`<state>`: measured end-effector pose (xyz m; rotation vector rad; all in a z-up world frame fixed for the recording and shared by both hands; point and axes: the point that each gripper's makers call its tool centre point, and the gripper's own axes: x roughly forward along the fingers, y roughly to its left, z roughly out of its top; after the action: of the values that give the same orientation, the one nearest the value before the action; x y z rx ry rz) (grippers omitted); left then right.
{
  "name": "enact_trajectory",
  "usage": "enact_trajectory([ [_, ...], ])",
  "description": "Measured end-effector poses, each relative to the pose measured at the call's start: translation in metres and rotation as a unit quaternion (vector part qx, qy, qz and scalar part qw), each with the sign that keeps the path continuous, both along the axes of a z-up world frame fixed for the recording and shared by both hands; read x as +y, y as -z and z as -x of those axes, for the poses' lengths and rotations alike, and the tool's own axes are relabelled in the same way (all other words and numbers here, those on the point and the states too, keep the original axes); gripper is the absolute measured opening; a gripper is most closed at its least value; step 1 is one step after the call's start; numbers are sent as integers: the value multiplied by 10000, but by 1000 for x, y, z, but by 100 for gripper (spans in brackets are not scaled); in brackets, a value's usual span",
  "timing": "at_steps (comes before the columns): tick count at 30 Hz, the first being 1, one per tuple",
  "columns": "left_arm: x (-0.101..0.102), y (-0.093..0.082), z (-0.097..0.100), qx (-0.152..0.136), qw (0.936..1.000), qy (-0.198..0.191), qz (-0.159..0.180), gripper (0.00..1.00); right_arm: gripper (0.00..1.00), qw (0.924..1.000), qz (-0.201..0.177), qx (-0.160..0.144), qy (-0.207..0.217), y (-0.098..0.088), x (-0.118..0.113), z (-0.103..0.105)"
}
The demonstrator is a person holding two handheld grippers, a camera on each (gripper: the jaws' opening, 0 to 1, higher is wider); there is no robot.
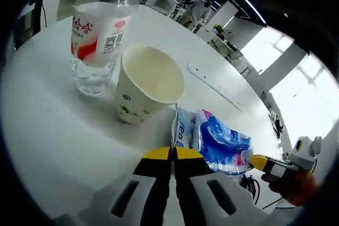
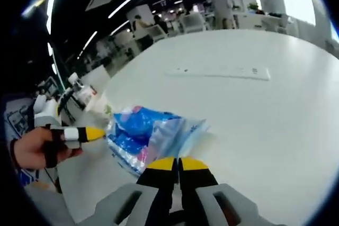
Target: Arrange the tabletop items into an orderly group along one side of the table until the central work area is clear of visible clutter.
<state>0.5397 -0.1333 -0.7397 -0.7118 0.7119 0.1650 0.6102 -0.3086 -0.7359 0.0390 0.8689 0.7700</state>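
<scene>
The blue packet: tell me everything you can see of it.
The blue packet is a soft, crinkly plastic pouch, blue and white with a touch of pink and partly readable lettering, seemingly sealed. It lies flat on the white table, right next to the paper cup. The left claw is shut on one edge; the right claw pinches the opposite side, so both hold it at once.

right gripper (image 2: 177, 163) pinching blue packet (image 2: 148, 136); left gripper (image 2: 87, 133) beside it
</scene>
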Motion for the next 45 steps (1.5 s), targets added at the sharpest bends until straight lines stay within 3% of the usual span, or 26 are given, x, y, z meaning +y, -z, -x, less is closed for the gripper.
enact_trajectory([
  [4, 5, 2, -3, -3, 9996, -227, 154, 0, 0, 10000, -2, 57, 40, 4, 4, -1],
  [10, 11, 4, -4, 52, 9995, -293, 119, 0, 0, 10000, -7, 79, 36, 6, 8, 0],
  [18, 13, 7, -2, 101, 9997, -211, -3, 0, 1, 10000, 55, -16, -62, 9, 9, 1],
  [24, 11, 4, -3, 42, 9997, -208, 107, 10, 2, 9999, 92, 3, -53, 10, 4, 3],
  [34, 9, 0, 1, 21, 9999, -99, 21, 14, 7, 9998, 111, -103, -97, 3, 3, 4],
  [45, 10, -8, 9, 17, 9999, -84, -115, 12, 9, 9996, 172, -164, -168, -2, 0, 9],
])
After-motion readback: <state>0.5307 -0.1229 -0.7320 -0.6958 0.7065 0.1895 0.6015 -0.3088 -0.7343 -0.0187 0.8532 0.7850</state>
